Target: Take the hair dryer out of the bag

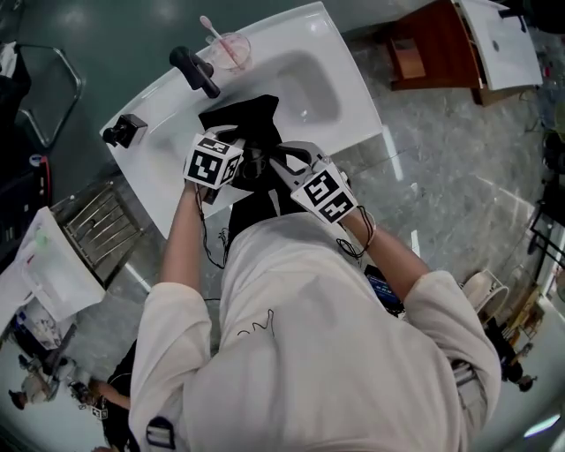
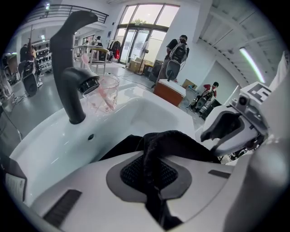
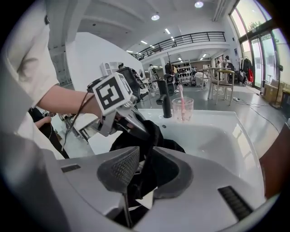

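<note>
**Both grippers at the mouth of the black bag on the washbasin's front rim**

The left gripper is clenched on a fold of the black bag. In the left gripper view the cloth rises as a dark ridge from between the two pads, which are pressed together on it. The right gripper meets it from the other side. Its jaws stand a little apart, the meshed face of one pad is bare, and bag cloth hangs in the gap without being visibly squeezed. In the head view the two grippers point towards each other just above the bag, their marker cubes close side by side in front of the person's chest.

The bag lies on the front rim of the white washbasin, its upper part spread towards the bowl and its lower part hanging over the edge towards the person. The hair dryer cannot be made out in any view; only black cloth shows where the jaws are.

A black tap stands behind the bag on the basin's far edge. Just beside it is a clear cup holding a pink toothbrush. A small black object sits at the basin's left corner, well apart from the bag.
</note>
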`<action>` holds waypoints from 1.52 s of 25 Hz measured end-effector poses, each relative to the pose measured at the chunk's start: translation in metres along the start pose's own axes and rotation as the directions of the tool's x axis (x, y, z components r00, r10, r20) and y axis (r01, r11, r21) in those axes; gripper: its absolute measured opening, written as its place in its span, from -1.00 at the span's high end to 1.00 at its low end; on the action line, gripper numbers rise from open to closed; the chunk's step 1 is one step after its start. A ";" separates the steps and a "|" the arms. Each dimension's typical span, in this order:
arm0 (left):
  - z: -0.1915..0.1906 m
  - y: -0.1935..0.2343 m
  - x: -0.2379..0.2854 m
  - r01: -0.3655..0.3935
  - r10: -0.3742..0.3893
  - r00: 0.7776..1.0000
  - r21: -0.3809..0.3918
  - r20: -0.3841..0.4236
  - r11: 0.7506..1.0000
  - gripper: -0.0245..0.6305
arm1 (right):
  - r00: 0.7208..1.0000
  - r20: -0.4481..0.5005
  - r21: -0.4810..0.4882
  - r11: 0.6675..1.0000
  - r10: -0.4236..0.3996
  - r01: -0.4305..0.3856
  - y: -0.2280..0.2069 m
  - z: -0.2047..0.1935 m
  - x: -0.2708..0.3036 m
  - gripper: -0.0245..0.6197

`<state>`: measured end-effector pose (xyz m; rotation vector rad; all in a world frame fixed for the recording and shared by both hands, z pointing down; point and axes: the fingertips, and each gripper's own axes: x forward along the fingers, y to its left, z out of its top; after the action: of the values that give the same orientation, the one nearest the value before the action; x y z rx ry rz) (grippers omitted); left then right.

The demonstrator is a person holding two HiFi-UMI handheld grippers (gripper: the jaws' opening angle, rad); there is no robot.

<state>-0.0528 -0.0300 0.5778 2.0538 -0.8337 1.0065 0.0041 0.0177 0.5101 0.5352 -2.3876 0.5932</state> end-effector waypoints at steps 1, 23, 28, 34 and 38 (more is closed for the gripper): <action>0.000 0.000 0.000 0.015 -0.015 1.000 0.007 0.004 1.000 0.83 | 1.000 -0.001 0.008 1.000 0.011 -0.011 0.010 0.005 0.001 0.66; -0.008 -0.014 0.009 0.294 -0.301 0.953 0.151 0.026 0.944 0.83 | 0.923 -0.337 0.043 0.976 -0.186 0.212 -0.003 -0.065 0.071 0.44; -0.005 -0.003 0.011 0.308 -0.315 0.947 0.100 0.058 0.946 0.83 | 0.921 -0.339 0.108 0.965 -0.191 0.239 0.017 -0.040 0.070 0.42; -0.005 -0.002 0.004 0.319 -0.327 0.942 0.108 0.069 0.942 0.83 | 0.921 -0.342 0.204 0.941 -0.189 0.269 0.046 -0.018 0.083 0.39; -0.008 0.007 0.004 0.334 -0.341 0.937 0.088 0.076 0.939 0.83 | 0.927 -0.332 0.146 0.961 -0.176 0.235 0.061 -0.011 0.091 0.39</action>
<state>-0.0594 -0.0283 0.5867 2.2226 -0.4673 0.7677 -0.0882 0.0526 0.5595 0.7048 -1.9560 0.7471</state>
